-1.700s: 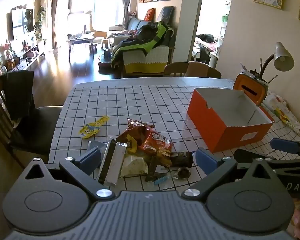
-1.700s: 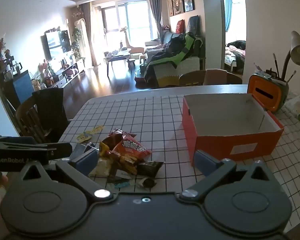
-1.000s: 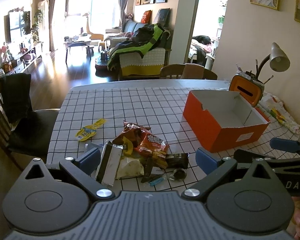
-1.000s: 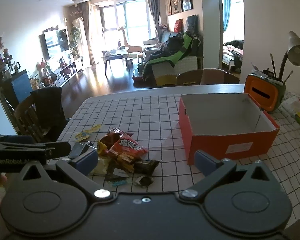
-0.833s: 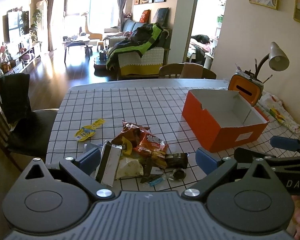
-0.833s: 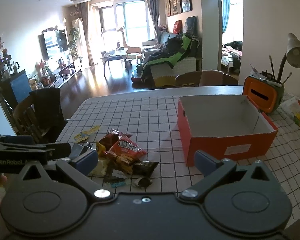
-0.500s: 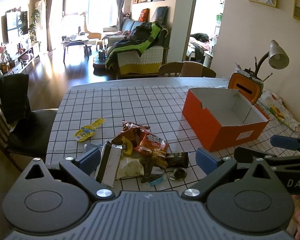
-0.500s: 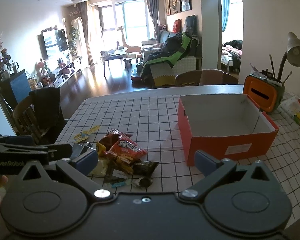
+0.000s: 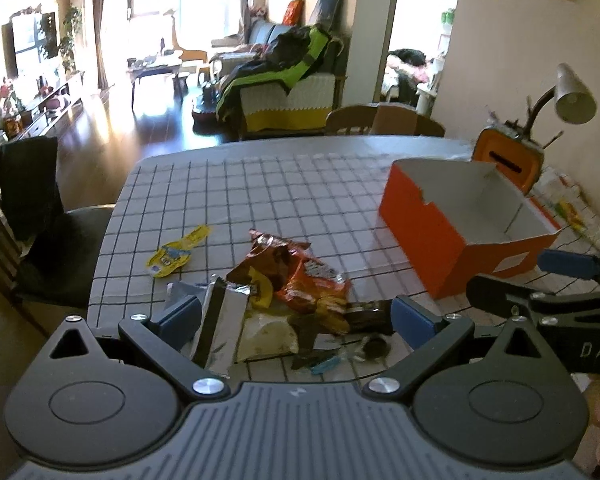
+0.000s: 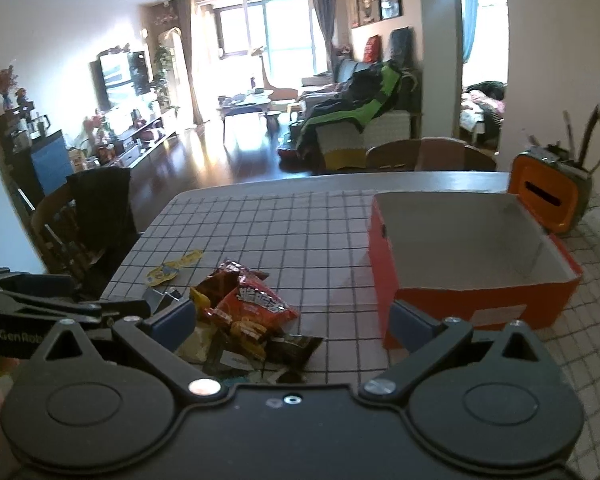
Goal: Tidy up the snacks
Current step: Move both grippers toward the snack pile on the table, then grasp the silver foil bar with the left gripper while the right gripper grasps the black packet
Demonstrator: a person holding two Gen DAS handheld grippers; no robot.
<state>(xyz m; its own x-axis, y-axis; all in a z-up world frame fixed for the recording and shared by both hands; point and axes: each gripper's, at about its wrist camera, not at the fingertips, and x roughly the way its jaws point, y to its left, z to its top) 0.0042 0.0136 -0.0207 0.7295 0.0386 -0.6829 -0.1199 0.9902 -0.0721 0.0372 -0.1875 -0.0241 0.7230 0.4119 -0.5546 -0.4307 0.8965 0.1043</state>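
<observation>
Snacks [image 9: 284, 300] lie in a loose pile near the front edge of the table [image 9: 300, 184], which is covered by a grey cloth with a black grid. On top of the pile sits a red and orange chip bag [image 9: 300, 276], crumpled, with printed characters on its face in the right wrist view [image 10: 256, 304]. Just beside it to the left lies a silver foil wrapper [image 9: 220, 328], with a pale packet [image 9: 268, 336] touching it, and a dark wrapper [image 9: 366, 312] at the right edge of the pile. A yellow wrapper [image 9: 176, 254] lies apart from the pile, farther back on the left. An orange box [image 9: 460, 224] with a white inside stands open on the right side of the table, well apart from the pile, and nothing shows inside it [image 10: 472, 256]. The left gripper [image 9: 296, 316] hovers low over the pile with its blue-padded jaws wide apart and nothing between them. The right gripper [image 10: 292, 320] hangs beside it, jaws likewise spread wide and gripping nothing, its right pad in front of the box's near corner. Behind the box stand an orange pen holder [image 9: 508, 160] and a desk lamp [image 9: 572, 92].
</observation>
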